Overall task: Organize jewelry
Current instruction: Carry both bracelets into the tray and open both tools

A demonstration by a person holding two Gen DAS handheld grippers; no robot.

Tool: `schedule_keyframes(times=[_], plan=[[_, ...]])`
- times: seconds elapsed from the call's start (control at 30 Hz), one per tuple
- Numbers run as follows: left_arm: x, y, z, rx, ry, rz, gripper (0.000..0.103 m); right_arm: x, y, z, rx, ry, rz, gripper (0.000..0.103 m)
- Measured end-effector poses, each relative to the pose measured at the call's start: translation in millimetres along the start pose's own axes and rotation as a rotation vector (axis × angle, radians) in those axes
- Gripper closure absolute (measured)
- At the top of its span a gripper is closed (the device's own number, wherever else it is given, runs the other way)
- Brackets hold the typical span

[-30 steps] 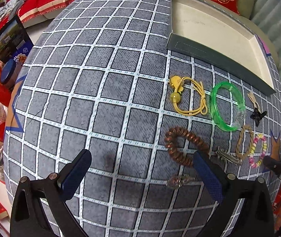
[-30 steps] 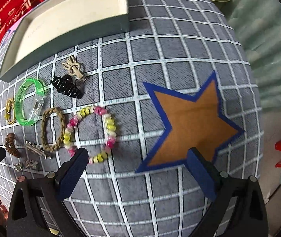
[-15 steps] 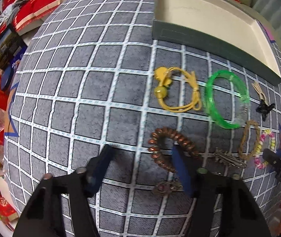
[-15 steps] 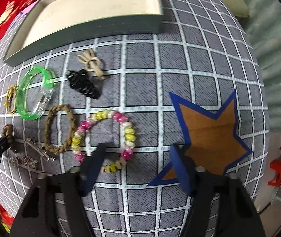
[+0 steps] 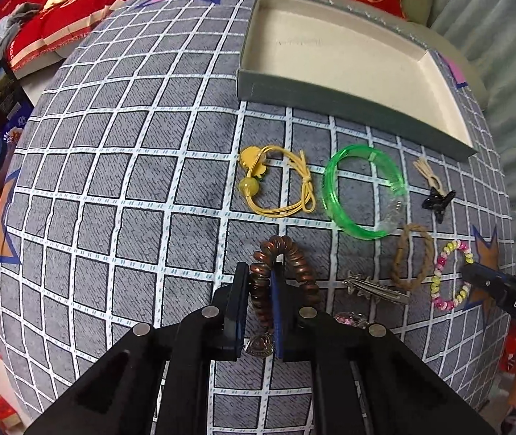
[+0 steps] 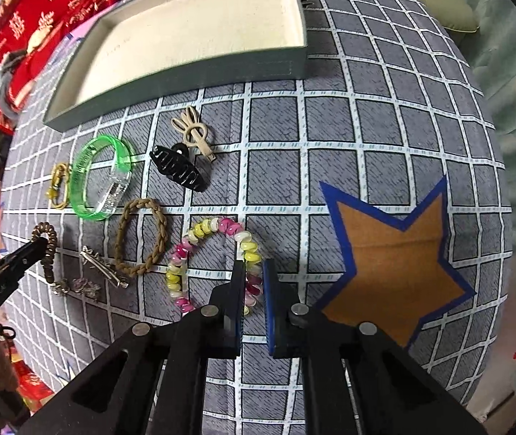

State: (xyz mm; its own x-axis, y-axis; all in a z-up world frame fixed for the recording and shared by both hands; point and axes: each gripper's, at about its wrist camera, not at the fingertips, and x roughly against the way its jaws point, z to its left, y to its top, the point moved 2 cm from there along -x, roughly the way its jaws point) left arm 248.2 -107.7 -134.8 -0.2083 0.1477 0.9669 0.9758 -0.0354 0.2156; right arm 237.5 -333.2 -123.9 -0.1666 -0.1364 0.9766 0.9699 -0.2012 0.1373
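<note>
While both sit on the grey grid-patterned cloth (image 5: 120, 166), the left gripper (image 5: 259, 286) has just clamped onto the brown spiral coil hair tie (image 5: 287, 253); the right gripper (image 6: 252, 282) has just pinched the pink-and-yellow beaded bracelet (image 6: 210, 232); the cream-lined grey box (image 5: 330, 98) sits behind them.

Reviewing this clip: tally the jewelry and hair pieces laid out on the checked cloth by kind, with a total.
Bracelets: 2, green bangle, pink and yellow bead bracelet
Hair ties: 3, yellow tie, brown coil, tan braided tie
Hair clips: 3, black claw, beige clip, silver clip
Small metal charms: 2, heart charm, second charm
Total: 10
</note>
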Motion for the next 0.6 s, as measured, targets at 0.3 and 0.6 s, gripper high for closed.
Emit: schedule_keyframes(times=[0.3, 0.6], plan=[[37.5, 21.9, -0.9, -0.002, -0.049, -0.109, 0.081, 28.5, 32.4, 3.8, 0.001, 0.092, -0.098, 0.093], [57.8, 64.9, -16.8, -0.02, -0.08, -0.214, 0.081, 51.5, 87.0, -21.6, -0.029, 0.183, -0.182, 0.093]])
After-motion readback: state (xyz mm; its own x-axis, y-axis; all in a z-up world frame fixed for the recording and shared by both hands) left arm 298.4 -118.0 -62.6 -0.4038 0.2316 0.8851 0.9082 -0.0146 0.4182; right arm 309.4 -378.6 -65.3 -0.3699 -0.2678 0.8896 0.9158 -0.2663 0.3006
